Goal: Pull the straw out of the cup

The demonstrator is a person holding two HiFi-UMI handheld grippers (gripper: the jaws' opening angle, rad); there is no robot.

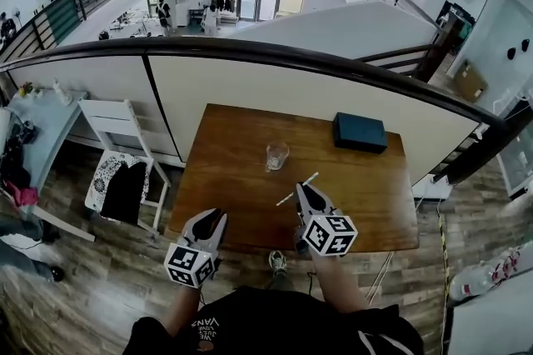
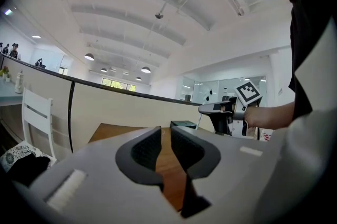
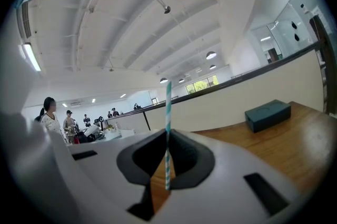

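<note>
Wooden surface [image 1: 233, 178] carries the glass cup [image 1: 276, 155] mid-way, and with my right gripper [image 1: 306, 193] jaws pinched on the striped straw [image 1: 297, 189] toward the front edge, I'd hold firm while my left gripper [image 1: 215, 217] hangs narrowly parted, empty.

My right tool [image 3: 167, 140] has its jaws pinched together on the teal-and-white striped straw [image 3: 168, 107], which stands upright between the pads, with its top well above them and its lower end just below. To the right, the brown wooden tabletop [image 3: 295, 146] stretches away, with a dark teal box [image 3: 267, 114] lying at its far side in front of a pale half-wall [image 3: 237, 99]. Far off on the left I can make out several people [image 3: 50, 119].
</note>
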